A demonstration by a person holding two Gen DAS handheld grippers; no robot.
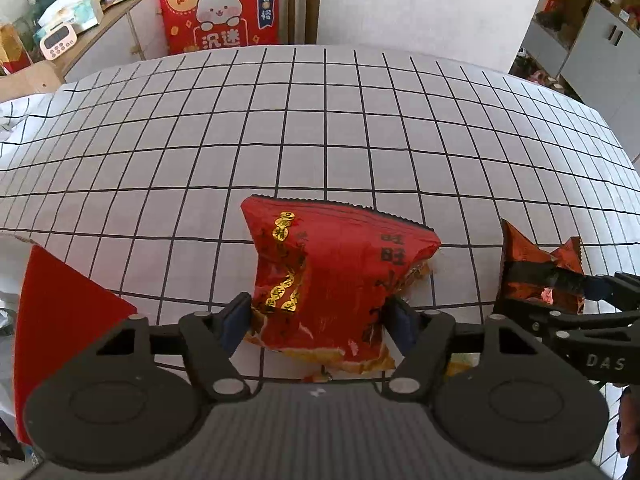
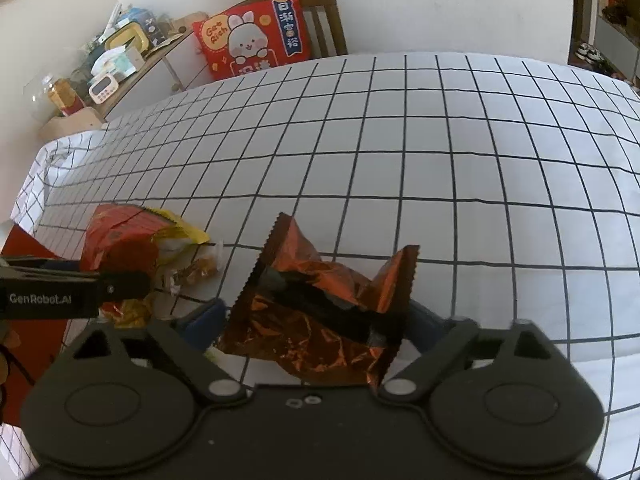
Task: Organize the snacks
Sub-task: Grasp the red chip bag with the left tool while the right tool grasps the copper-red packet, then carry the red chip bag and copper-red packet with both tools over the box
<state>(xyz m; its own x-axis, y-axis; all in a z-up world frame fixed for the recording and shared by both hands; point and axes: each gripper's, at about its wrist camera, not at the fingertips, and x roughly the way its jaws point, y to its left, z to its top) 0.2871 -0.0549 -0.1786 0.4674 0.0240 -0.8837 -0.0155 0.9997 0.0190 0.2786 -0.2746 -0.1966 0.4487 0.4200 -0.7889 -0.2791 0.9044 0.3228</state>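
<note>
Crinkled red snack bag with gold coin print (image 1: 328,280) clamped between blue pads of left tool (image 1: 320,316), held above desk covered by white black-grid cloth (image 1: 320,128). Crumpled copper-orange foil packet (image 2: 320,312) pinched in right tool (image 2: 316,328), just beside left one. Flat red sheet (image 1: 56,312) seen at desk's left edge. Red rabbit-print cushion (image 1: 218,8) propped on wooden chair (image 1: 304,0) behind desk.
</note>
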